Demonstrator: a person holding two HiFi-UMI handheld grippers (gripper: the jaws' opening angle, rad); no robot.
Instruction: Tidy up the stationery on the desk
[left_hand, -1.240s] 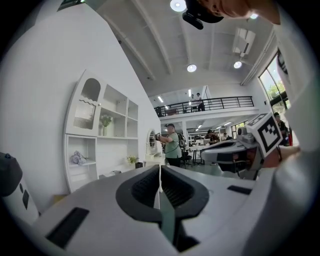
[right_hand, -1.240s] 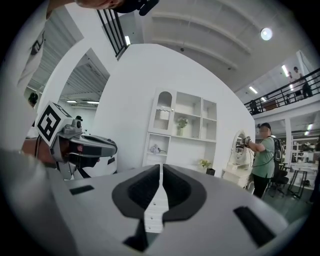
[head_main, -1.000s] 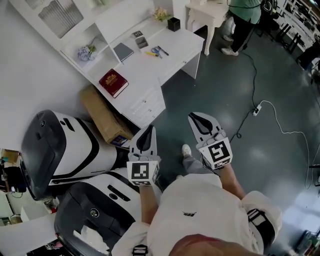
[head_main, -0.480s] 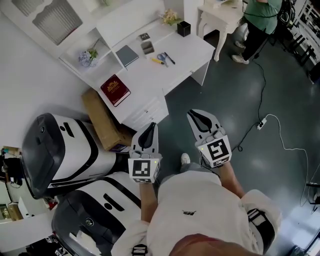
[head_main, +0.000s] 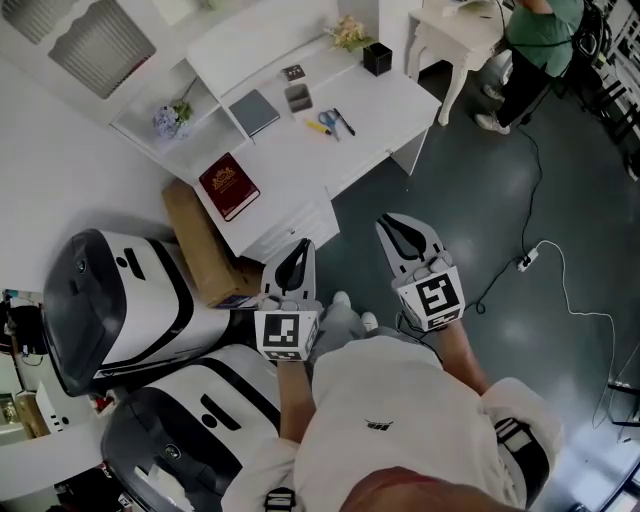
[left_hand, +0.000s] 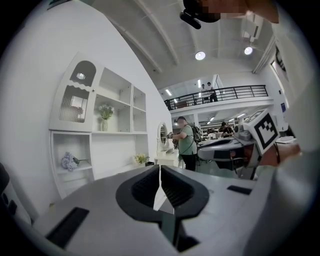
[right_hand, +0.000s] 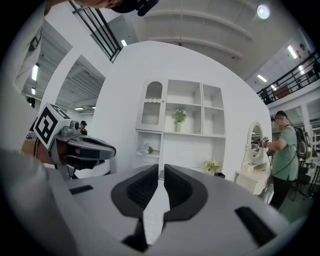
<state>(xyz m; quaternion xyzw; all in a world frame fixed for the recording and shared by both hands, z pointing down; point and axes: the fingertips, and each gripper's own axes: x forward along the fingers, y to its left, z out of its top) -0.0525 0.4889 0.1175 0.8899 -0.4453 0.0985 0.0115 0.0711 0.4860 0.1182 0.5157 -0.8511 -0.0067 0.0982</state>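
A white desk (head_main: 380, 110) stands ahead of me, under white shelves. On it lie a red book (head_main: 228, 185), a grey notebook (head_main: 255, 111), a small grey box (head_main: 297, 97), a yellow pen and blue scissors (head_main: 330, 123) and a black cup (head_main: 377, 58). My left gripper (head_main: 297, 247) and right gripper (head_main: 392, 222) hang side by side over the dark floor, well short of the desk. Both are shut with nothing between the jaws. The left gripper (left_hand: 159, 167) and the right gripper (right_hand: 161, 172) both face the shelves.
A cardboard box (head_main: 205, 245) leans against the desk's near left end. Two large white-and-black machines (head_main: 110, 300) stand at my left. A person in green (head_main: 540, 40) stands by a small white table (head_main: 450, 25). A cable and power strip (head_main: 525, 262) lie on the floor at right.
The desk has shifted rightward in the head view as I walk toward it, and a shoe now shows between the grippers. Both grippers stay shut and level.
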